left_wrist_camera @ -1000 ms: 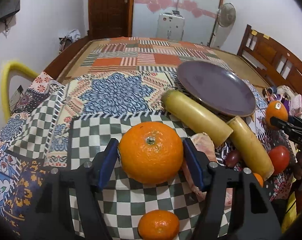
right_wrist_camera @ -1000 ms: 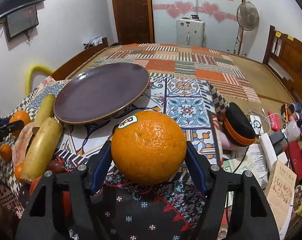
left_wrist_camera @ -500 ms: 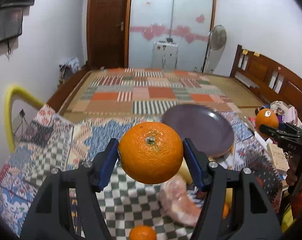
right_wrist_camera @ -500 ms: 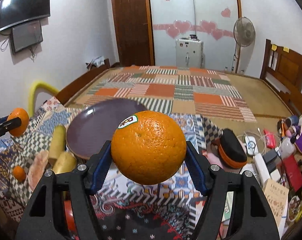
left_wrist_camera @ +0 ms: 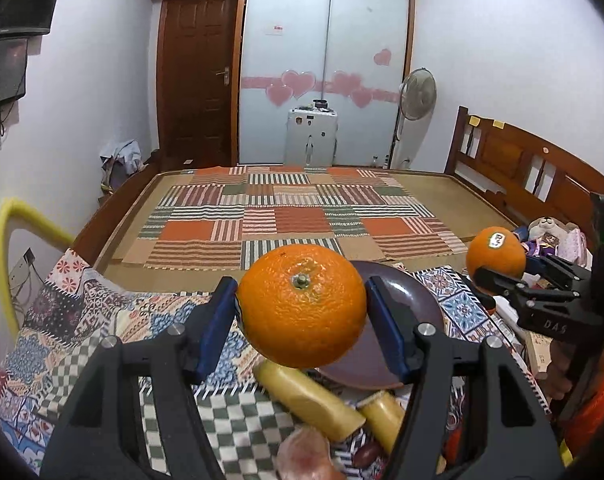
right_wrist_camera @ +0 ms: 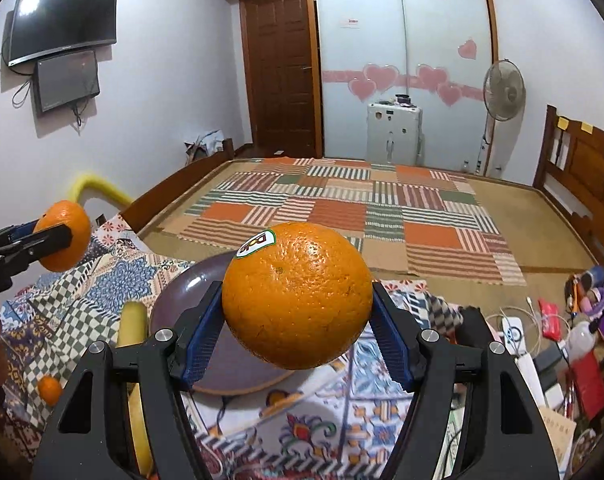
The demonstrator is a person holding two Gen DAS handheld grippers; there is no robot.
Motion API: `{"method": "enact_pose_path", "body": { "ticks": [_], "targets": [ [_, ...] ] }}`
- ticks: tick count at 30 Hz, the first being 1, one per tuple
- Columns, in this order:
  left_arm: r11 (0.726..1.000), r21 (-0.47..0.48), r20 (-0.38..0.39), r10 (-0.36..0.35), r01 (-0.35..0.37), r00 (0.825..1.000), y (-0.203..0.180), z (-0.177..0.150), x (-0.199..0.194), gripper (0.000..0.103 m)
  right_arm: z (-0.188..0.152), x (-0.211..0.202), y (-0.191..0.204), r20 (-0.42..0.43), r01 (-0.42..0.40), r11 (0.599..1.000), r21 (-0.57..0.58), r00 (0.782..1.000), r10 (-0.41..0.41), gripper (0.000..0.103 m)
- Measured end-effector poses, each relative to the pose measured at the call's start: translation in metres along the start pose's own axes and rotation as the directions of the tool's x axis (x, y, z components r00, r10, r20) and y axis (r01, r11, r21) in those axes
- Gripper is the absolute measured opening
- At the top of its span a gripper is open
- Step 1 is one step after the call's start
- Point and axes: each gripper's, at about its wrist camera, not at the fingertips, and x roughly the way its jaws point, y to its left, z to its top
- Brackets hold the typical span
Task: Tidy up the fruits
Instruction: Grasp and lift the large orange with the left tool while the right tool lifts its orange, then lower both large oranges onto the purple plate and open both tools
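my left gripper [left_wrist_camera: 302,312] pinching orange [left_wrist_camera: 302,306], right gripper [right_wrist_camera: 298,316] pinching stickered orange [right_wrist_camera: 298,300]; both held high, frame centre, clearing fruit en route to plate [right_wrist_camera: 174,300].

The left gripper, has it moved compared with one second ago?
Yes. The left gripper, shut on its orange, has risen: the purple plate now sits lower behind it.

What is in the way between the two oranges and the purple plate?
Nothing visible. The left gripper holds one orange and the right gripper holds the other orange, both up in the air above the bare plate.
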Motion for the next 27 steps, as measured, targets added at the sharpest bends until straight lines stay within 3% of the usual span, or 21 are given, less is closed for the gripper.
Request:
{"method": "enact_pose_path", "body": {
  "ticks": [15,21,27],
  "targets": [
    [0.999,0.035,-0.110,0.031,-0.027,0.993,-0.011,0.006,0.077,0.065,-0.001,0.073,0.008,-0.131,-0.006,0.999,-0.053,0.991,-0.001,0.067],
    [0.999,0.042,-0.198,0.031,-0.023,0.980,-0.012,0.003,0.117,0.065,0.000,0.091,0.009,-0.189,-0.004,0.996,-0.089,0.982,-0.013,0.067],
    [0.997,0.080,-0.298,0.022,0.001,0.954,-0.019,-0.002,0.147,0.065,0.001,0.106,0.005,-0.240,-0.013,0.996,-0.088,0.971,-0.008,0.067]
  ]
}}
